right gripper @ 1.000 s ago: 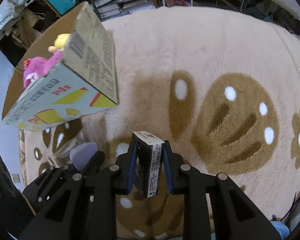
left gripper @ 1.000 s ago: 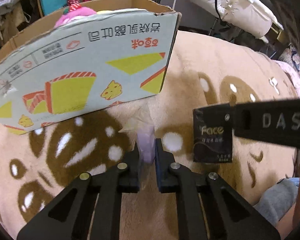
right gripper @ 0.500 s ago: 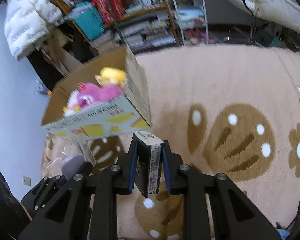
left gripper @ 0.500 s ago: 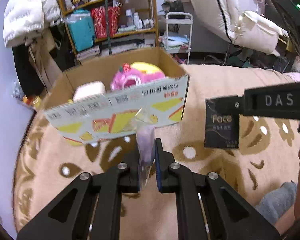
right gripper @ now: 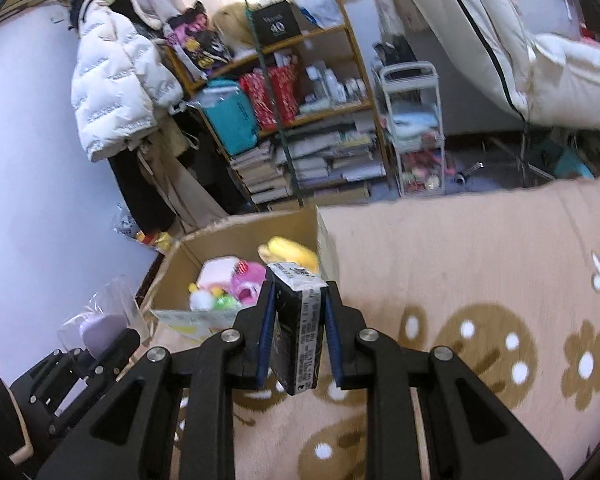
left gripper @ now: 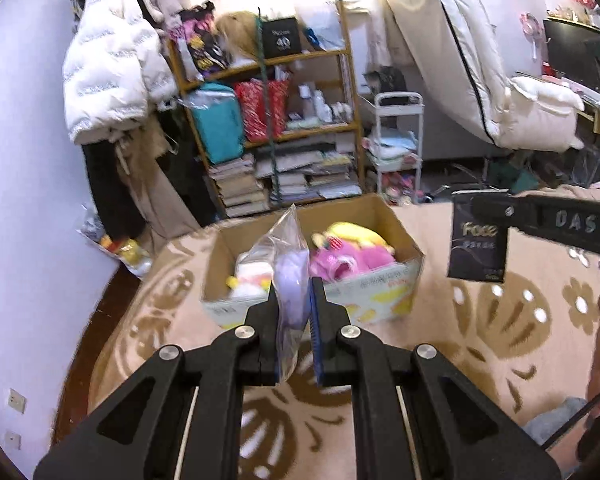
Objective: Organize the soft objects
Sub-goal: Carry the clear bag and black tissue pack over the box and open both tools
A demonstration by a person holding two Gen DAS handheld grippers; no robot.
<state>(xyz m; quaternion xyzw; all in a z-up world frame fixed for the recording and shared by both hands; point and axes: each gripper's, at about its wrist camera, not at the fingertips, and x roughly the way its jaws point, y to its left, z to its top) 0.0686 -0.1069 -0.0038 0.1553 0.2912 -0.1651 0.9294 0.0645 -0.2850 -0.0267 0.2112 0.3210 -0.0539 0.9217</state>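
the left gripper is clamped on a clear plastic bag with a lilac soft item inside, held upright above the rug; just ahead of it sits the open cardboard box holding a pink plush and a yellow plush; to its right, the right gripper pinches a black tissue pack, the box ahead and left of it.

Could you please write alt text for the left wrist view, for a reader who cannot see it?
The left gripper is shut on a clear bag with something lilac inside, held up in front of an open cardboard box of plush toys on a beige rug. At right, the right gripper holds a black packet.
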